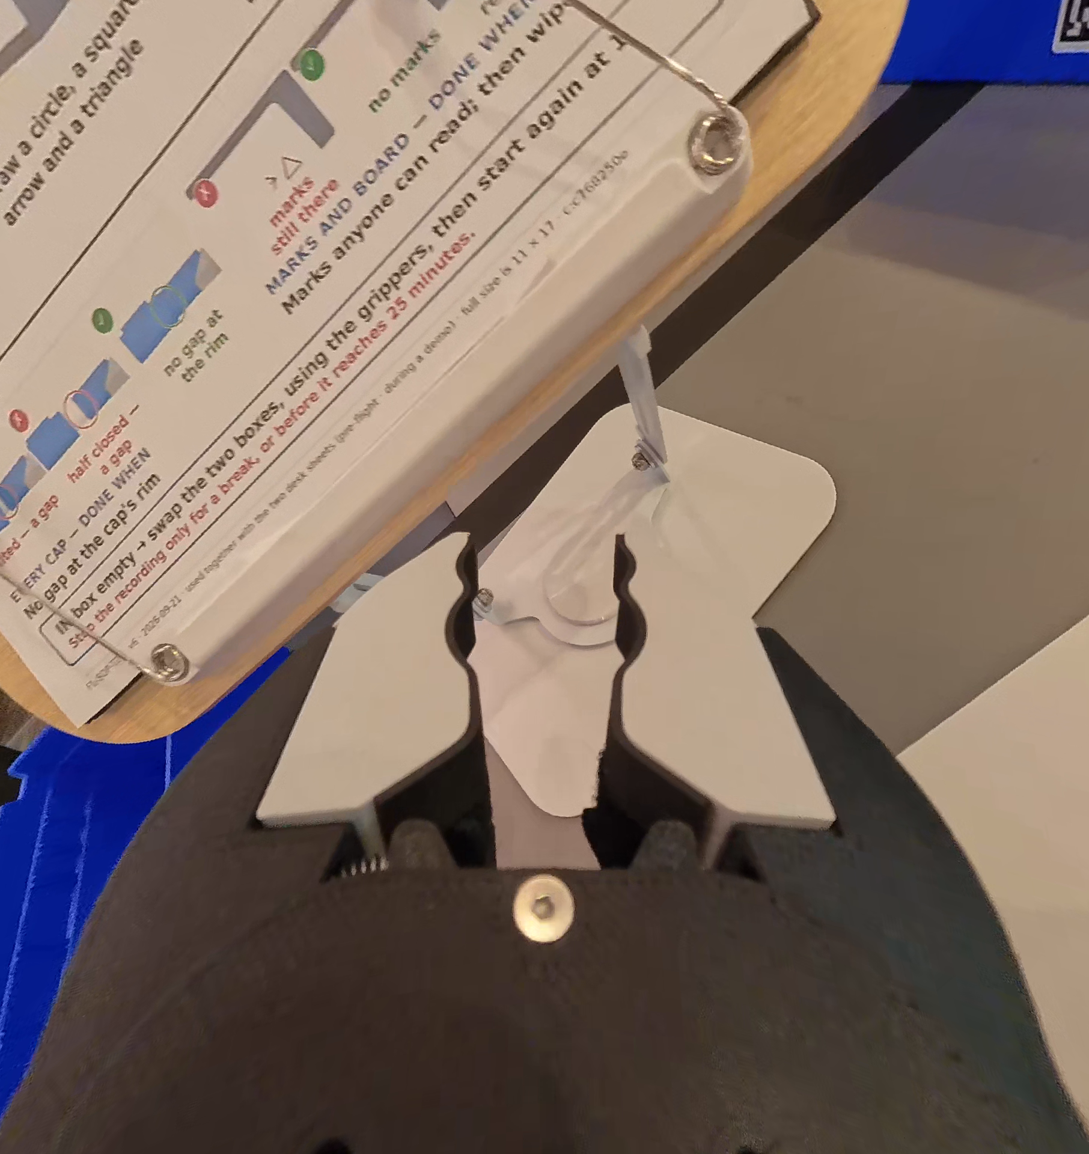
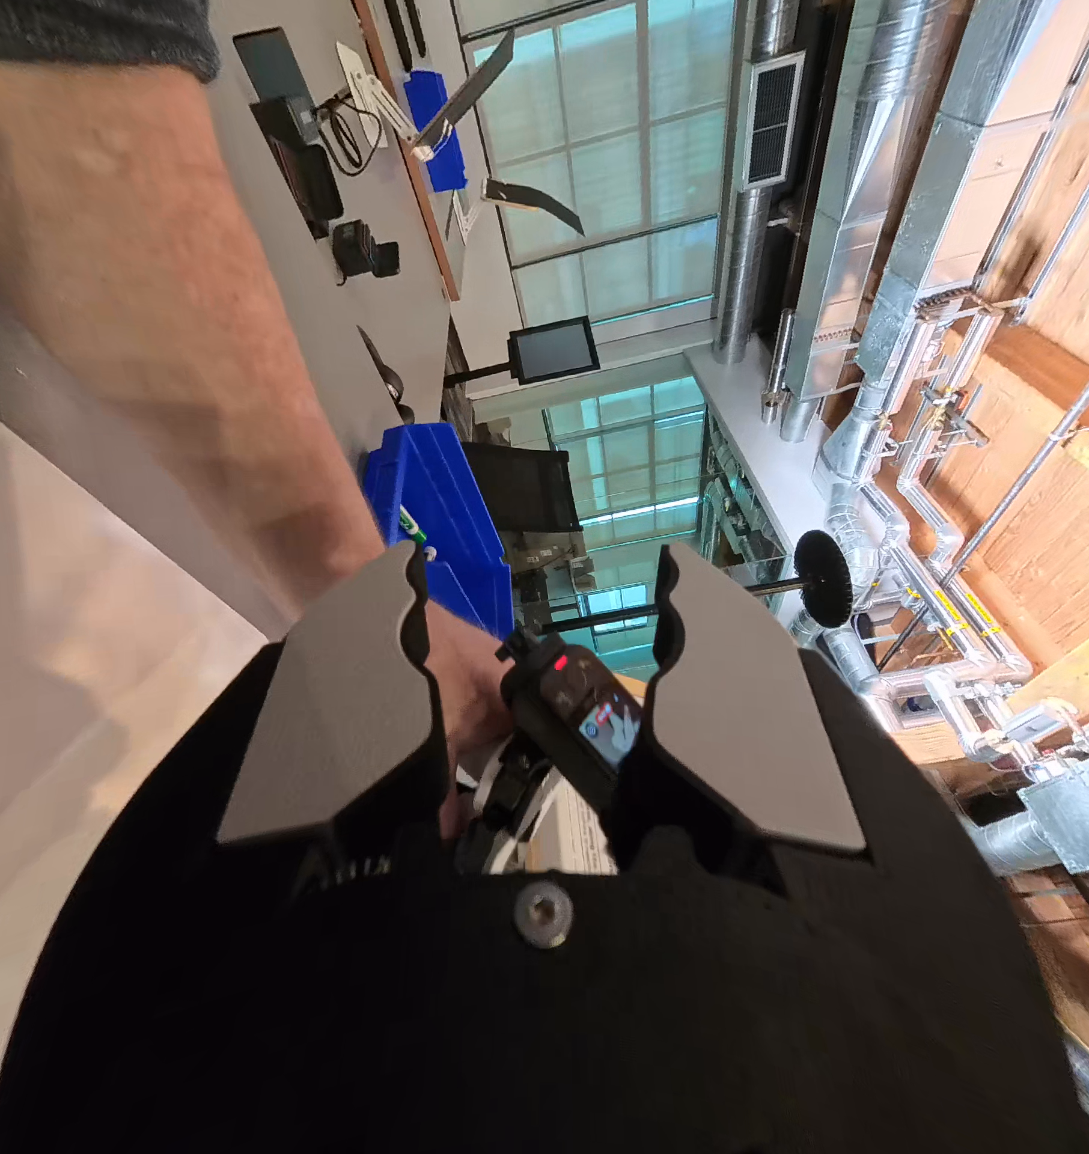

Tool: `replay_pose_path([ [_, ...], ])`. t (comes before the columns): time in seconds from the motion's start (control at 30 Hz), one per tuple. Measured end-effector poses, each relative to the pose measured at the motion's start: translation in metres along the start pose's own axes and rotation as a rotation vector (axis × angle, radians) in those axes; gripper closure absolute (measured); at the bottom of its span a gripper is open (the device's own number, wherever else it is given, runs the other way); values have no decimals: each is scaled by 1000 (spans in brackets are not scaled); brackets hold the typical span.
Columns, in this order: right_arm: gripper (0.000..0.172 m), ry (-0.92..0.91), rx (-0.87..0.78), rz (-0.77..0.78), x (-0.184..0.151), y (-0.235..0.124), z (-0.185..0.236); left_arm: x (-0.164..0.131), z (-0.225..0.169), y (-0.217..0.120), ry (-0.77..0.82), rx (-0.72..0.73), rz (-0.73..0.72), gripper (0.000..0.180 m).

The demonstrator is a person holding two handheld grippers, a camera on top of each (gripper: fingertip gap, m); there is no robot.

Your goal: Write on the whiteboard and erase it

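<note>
Right wrist view | right gripper (image 2: pixel 539 599) tilted sideways, fingers spread, bare | left gripper (image 1: pixel 542 587) fingers apart, bare

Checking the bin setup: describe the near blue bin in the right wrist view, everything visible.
The blue bin looks like ribbed moulded plastic, open-topped, standing on the grey desk. A person's forearm covers its near end. A green-capped marker lies inside by the rim. Neither tool touches it.
</note>
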State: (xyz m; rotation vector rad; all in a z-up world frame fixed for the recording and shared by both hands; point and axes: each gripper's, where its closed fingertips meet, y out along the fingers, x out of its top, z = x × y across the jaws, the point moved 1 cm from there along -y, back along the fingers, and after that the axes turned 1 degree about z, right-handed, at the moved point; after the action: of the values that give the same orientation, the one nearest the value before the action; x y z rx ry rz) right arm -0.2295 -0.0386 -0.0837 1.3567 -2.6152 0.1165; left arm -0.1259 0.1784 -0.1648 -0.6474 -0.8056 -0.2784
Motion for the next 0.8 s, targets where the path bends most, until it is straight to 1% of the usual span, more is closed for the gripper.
replay_pose_path([
  [0.17, 105, -17, -1, 12, -11, -4, -5, 2, 13, -3, -29, 13, -15, 139],
  [0.2, 105, 2, 15, 22, -16, -5, -5, 3, 17, -5, -46, 10, -24, 139],
  [0.23, 106, 19, 41, 48, -23, -5, -5, 5, 24, -7, -68, 7, -39, 140],
  [0.27, 112, 36, 65, 65, -33, -7, -5, 8, 30, -12, -94, -12, -62, 142],
  [0.3, 115, 80, 83, 91, -45, -9, -7, 13, 37, -18, -125, -36, -98, 145],
  [0.37, 119, 149, 156, 212, -82, -13, -4, 29, 56, -40, -181, -54, -201, 151],
  [0.4, 123, 152, 177, 262, -99, -16, -3, 38, 66, -54, -197, -60, -256, 154],
  [0.43, 131, 166, 190, 272, -109, -21, -3, 48, 73, -69, -198, -71, -309, 157],
  [0.47, 137, 215, 263, 311, -119, -26, 4, 59, 76, -86, -187, -99, -375, 159],
  [0.5, 139, 254, 335, 392, -131, -31, 11, 73, 76, -107, -169, -133, -459, 162],
  [0.53, 149, 256, 361, 454, -141, -35, 13, 87, 73, -131, -140, -168, -551, 166],
  [0.57, 152, 268, 374, 497, -149, -39, 15, 100, 67, -156, -105, -197, -636, 169],
  [0.6, 156, 302, 390, 577, -161, -42, 18, 112, 58, -181, -61, -230, -713, 171],
  [0.63, 160, 327, 400, 668, -175, -46, 20, 122, 43, -205, -1, -268, -788, 172],
  [0.67, 163, 345, 417, 727, -186, -50, 24, 130, 27, -226, 64, -292, -854, 170],
  [0.73, 170, 387, 439, 837, -205, -59, 32, 139, -11, -258, 211, -333, -944, 166],
  [0.8, 170, 379, 462, 937, -219, -66, 38, 141, -55, -278, 343, -399, -1005, 156],
])
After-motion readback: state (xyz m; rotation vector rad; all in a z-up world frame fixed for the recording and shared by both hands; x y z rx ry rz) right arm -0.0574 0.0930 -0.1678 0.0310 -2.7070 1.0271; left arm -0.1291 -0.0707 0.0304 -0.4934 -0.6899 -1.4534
